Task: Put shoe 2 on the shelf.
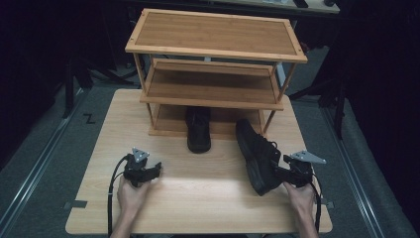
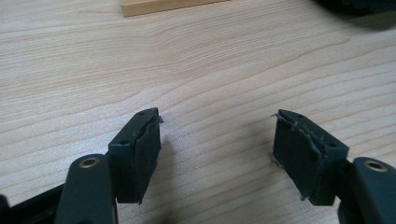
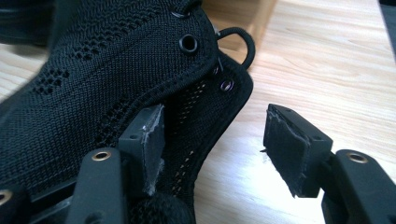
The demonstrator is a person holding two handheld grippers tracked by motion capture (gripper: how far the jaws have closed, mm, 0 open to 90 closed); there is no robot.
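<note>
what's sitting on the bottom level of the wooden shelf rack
A black shoe stands on the bottom board of the three-tier wooden shelf rack, its toe sticking out onto the light wooden table. The middle shelf covers the shoe's back end and the rest of that level.

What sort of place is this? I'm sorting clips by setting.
Probably a lab or studio set up for recording: a lone wooden table on grey floor, dark surroundings, a shoe rack with black shoes staged on it.

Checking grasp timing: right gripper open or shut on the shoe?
Open. Right gripper straddles the shoe collar; one pad is against the knit, the other pad stands clear over the table.
</note>
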